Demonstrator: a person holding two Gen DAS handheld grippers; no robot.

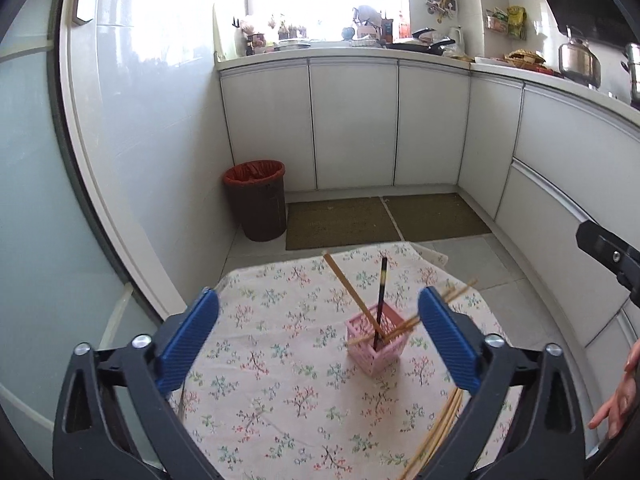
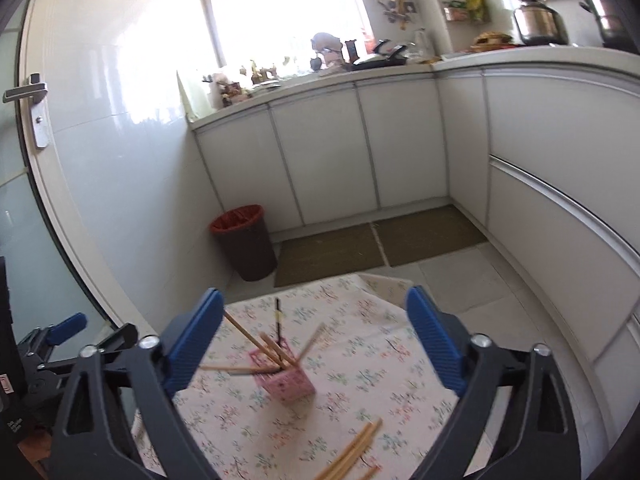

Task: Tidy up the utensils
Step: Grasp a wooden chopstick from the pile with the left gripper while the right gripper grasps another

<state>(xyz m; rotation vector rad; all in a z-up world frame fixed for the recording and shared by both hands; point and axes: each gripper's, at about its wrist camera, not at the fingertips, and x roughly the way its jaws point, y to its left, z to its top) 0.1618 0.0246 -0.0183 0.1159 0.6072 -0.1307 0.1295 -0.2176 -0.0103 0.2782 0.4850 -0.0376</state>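
A small pink slotted holder (image 1: 376, 344) (image 2: 285, 380) stands upright on the floral tablecloth (image 1: 280, 392) (image 2: 360, 380). Several wooden chopsticks and one dark chopstick (image 1: 382, 300) (image 2: 277, 322) lean out of it. More loose wooden chopsticks (image 1: 438, 432) (image 2: 352, 450) lie on the cloth near its front right. My left gripper (image 1: 318, 330) is open, nothing between its blue pads, and stays short of the holder. My right gripper (image 2: 314, 338) is open too, with the holder seen past its wide jaws. The left gripper's blue finger (image 2: 70, 324) shows at the left edge of the right wrist view.
A brown bin with a red liner (image 1: 258, 200) (image 2: 242, 240) stands on the floor beyond the table, beside two green mats (image 1: 384, 218). White cabinets (image 1: 352, 124) and a cluttered counter run behind. A person's hand (image 1: 620, 400) shows at the right edge.
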